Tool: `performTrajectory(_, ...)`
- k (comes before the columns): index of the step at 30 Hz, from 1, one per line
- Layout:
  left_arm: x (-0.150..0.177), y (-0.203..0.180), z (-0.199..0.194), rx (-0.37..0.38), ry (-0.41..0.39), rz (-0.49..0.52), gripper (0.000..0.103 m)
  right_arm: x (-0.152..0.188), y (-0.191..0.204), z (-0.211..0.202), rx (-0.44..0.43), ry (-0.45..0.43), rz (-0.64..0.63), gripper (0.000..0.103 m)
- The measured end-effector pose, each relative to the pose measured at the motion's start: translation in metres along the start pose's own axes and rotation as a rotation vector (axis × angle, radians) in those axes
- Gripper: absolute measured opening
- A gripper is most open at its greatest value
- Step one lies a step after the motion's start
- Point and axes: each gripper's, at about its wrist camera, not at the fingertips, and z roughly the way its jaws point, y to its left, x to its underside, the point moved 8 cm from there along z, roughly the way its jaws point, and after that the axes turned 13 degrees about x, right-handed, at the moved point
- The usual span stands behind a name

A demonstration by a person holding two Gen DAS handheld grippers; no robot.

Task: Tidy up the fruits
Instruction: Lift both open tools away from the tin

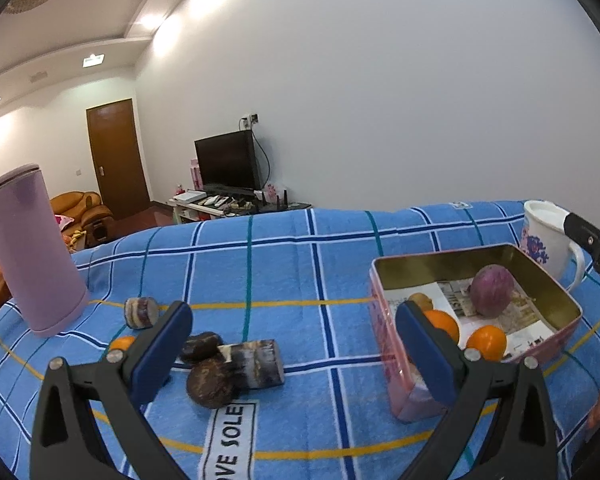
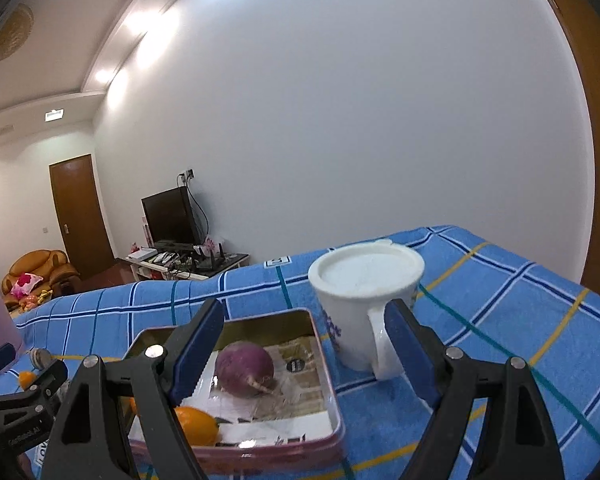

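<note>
Before you: a lilac tumbler (image 1: 34,252) upright at the left on the blue checked cloth (image 1: 268,264); a white lidded mug (image 2: 366,304) at the right; beyond, a television (image 1: 228,164), brown door (image 1: 116,156) and orange armchair (image 2: 40,272).

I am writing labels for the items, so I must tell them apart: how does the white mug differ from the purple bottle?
The mug is white with a floral print; the bottle is plain purple. The mug is squat with a side handle; the bottle is tall with no visible handle. The mug stands beside the tin; the bottle stands far from it at the cloth's other end. Both stand upright on the blue checked cloth.
</note>
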Motion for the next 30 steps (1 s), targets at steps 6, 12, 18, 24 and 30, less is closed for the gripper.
performTrajectory(6,0.006,0.008,-0.009,-0.005,0.012,0.033,0.103,0.010,0.008,-0.010,0.001,0.028,0.003,0.083)
performTrajectory(12,0.011,0.023,-0.018,-0.002,0.016,0.034,0.103,0.015,0.014,-0.016,0.015,0.039,-0.004,0.083)
performTrajectory(18,0.016,0.041,-0.021,-0.003,0.037,0.008,0.103,0.021,0.023,-0.022,0.011,0.061,0.005,0.083)
performTrajectory(24,0.018,0.052,-0.026,-0.004,0.038,0.011,0.103,0.027,0.043,-0.032,0.006,0.062,-0.025,0.083)
performTrajectory(30,0.021,0.067,-0.030,-0.016,0.045,0.007,0.103,0.035,0.068,-0.041,-0.024,0.086,-0.032,0.083)
